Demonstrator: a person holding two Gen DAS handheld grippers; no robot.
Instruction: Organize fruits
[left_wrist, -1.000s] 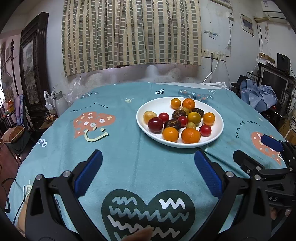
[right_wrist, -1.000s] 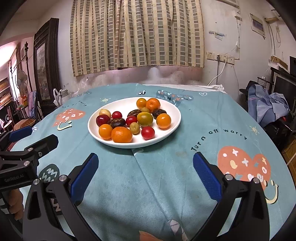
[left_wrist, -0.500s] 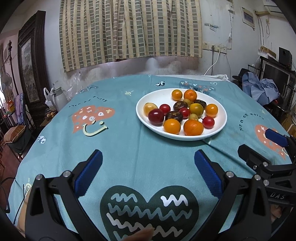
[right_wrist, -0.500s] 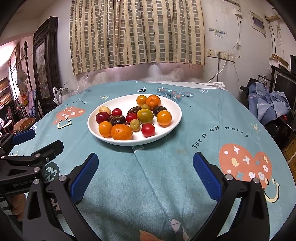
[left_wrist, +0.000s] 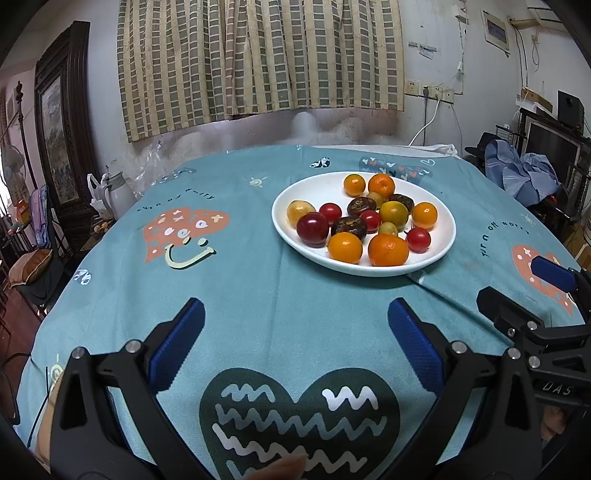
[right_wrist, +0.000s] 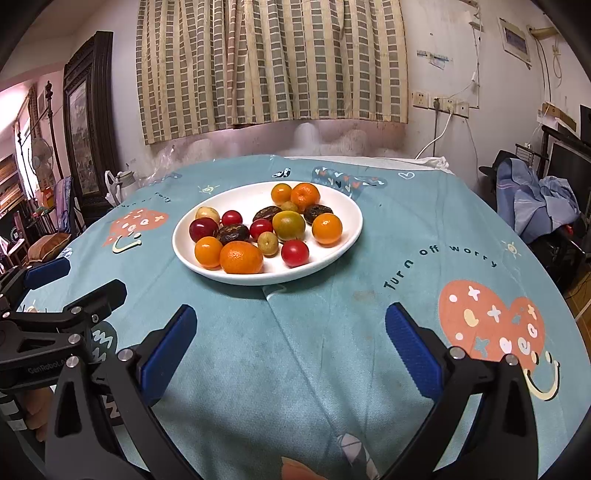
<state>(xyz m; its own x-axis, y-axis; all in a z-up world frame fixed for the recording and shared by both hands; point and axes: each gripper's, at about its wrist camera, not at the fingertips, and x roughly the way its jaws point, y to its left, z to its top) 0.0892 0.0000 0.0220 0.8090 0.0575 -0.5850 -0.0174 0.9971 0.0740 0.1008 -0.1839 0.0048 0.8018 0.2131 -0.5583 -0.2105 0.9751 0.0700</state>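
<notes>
Left tool (left_wrist: 295, 343): jaws spread wide, nothing between the blue ribbed pads; hovers low over the tabletop (left_wrist: 258, 302), which is covered in teal printed cloth.

Right tool (right_wrist: 290, 341): likewise wide apart and holding nothing; sits beside the left tool, the plate ahead of both.

Plate (right_wrist: 343, 206): white, shallow, glossy oval; ahead and right of the left tool, ahead and slightly left of the right tool, well apart from each.

Contents, left to right from the right tool's view:
- dark red plum (right_wrist: 203, 229), smooth, round;
- 2 wrinkled brown dates, e.g. date (right_wrist: 232, 233);
- mandarin (right_wrist: 241, 257), dimpled peel, nearest the tools;
- small yellow-green fruit (right_wrist: 267, 243);
- red cherry tomato (right_wrist: 294, 252), glossy;
- orange tomato (right_wrist: 327, 229), far right.

Handling, judged: all light and small. Tomatoes are slippery and thin-skinned, so they need a soft squeeze across the widest part. The mandarin gives more grip. Touching neighbours may roll when 1 is lifted.
</notes>
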